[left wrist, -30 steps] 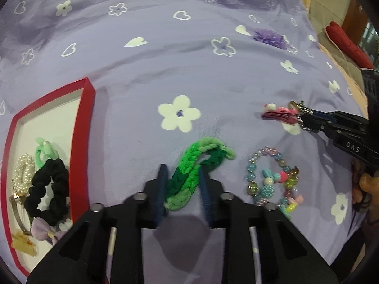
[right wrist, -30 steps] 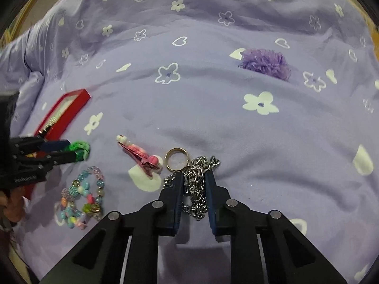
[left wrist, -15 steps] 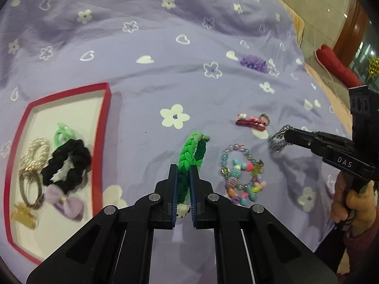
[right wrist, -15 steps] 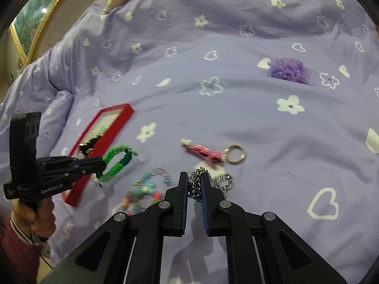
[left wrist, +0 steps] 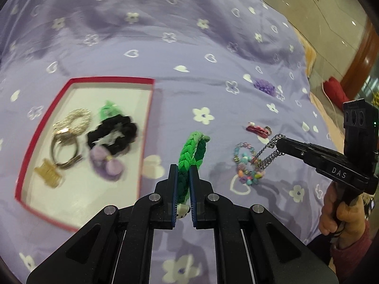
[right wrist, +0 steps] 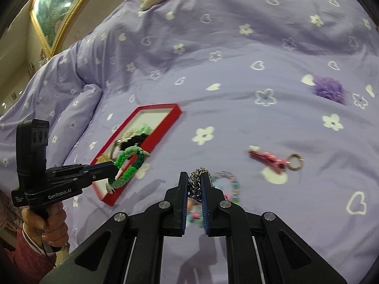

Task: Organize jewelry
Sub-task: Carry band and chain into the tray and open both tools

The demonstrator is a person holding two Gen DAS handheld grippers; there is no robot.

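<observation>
My left gripper (left wrist: 182,169) is shut on a green braided bracelet (left wrist: 192,148), lifted above the purple bedspread just right of the red-rimmed tray (left wrist: 148,123). The bracelet (right wrist: 129,165) hangs from that gripper (right wrist: 113,167) in the right wrist view too. My right gripper (right wrist: 197,177) is shut on a silver chain (right wrist: 196,185), which dangles (left wrist: 268,151) from its tip (left wrist: 280,142) over the beaded bracelet (left wrist: 246,165). A pink hair clip (right wrist: 267,159) with a ring (right wrist: 295,162) lies on the cover.
The tray (right wrist: 165,131) holds a black scrunchie (left wrist: 112,133), a pearl band (left wrist: 78,120), a metal bangle (left wrist: 64,152), a gold claw clip (left wrist: 48,172) and a lilac bow (left wrist: 106,164). A purple pompom (right wrist: 329,90) lies far right. A hand (right wrist: 47,222) grips each handle.
Both grippers closed on their items and rose: the green bracelet and the chain have come off the bedspread. The left gripper shifted toward the tray, which now shows more fully.
</observation>
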